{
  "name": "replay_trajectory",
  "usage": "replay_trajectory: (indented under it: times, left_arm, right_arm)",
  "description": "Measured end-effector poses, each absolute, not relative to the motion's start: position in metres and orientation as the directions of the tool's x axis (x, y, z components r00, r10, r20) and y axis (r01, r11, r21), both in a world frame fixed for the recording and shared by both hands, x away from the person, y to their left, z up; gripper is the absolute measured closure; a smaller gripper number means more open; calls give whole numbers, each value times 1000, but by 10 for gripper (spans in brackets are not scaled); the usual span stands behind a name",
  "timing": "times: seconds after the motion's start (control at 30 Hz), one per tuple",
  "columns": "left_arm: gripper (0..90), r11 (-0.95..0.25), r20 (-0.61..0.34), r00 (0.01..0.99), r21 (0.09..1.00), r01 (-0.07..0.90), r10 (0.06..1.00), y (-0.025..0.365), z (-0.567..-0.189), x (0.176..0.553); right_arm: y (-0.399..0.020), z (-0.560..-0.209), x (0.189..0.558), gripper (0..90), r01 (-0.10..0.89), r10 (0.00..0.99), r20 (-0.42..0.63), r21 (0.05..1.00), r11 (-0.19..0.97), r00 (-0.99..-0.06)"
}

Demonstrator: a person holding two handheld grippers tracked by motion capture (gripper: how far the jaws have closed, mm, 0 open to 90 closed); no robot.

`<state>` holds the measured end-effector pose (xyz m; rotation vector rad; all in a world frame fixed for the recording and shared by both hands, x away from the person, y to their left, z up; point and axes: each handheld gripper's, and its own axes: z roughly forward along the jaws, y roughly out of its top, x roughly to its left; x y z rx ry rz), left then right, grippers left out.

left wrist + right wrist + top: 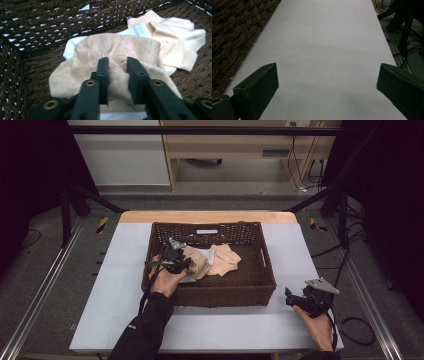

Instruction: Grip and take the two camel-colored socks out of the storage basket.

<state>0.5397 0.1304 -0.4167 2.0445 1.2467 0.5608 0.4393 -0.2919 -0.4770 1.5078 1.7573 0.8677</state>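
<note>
A dark brown wicker basket [210,297] stands mid-table and holds several socks. My left gripper [182,265] reaches into its left part, and its jaws pinch a raised fold of a beige sock [112,47] that lies on top of a white sock [136,30]. In the left gripper view the left gripper [118,67] has fabric bunched between its narrow-set jaws. A second beige sock [175,35] lies flat farther right in the basket. My right gripper [290,297] rests over the bare table to the right of the basket, and in its own view the right gripper [327,80] stands wide open with nothing between its jaws.
The white table top [324,37] stretches ahead of the right gripper, with the basket's woven wall [234,30] at its left. Cables and a metal frame [350,220] lie beyond the table's right edge. The basket walls rise close around the left gripper.
</note>
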Motion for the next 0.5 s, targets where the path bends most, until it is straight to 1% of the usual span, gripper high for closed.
replay_trajectory:
  times: [0.13,0.23,0.4,0.5]
  left_arm:
    - [825,-311,10,446,732,607,895,132,-416,540]
    - [837,-306,4,459,751,585,888,134,-413,538]
    - [839,-264,-31,479,801,536,877,137,-407,537]
    - [840,-197,-87,484,841,505,871,139,-401,536]
  right_arm:
    - [-292,-477,439,41,556,991,-56,823,115,-122]
    - [-292,-477,439,41,555,991,-55,824,115,-123]
    - [-293,-477,439,41,554,991,-51,825,111,-122]
    - [-293,-476,439,41,552,991,-51,826,111,-122]
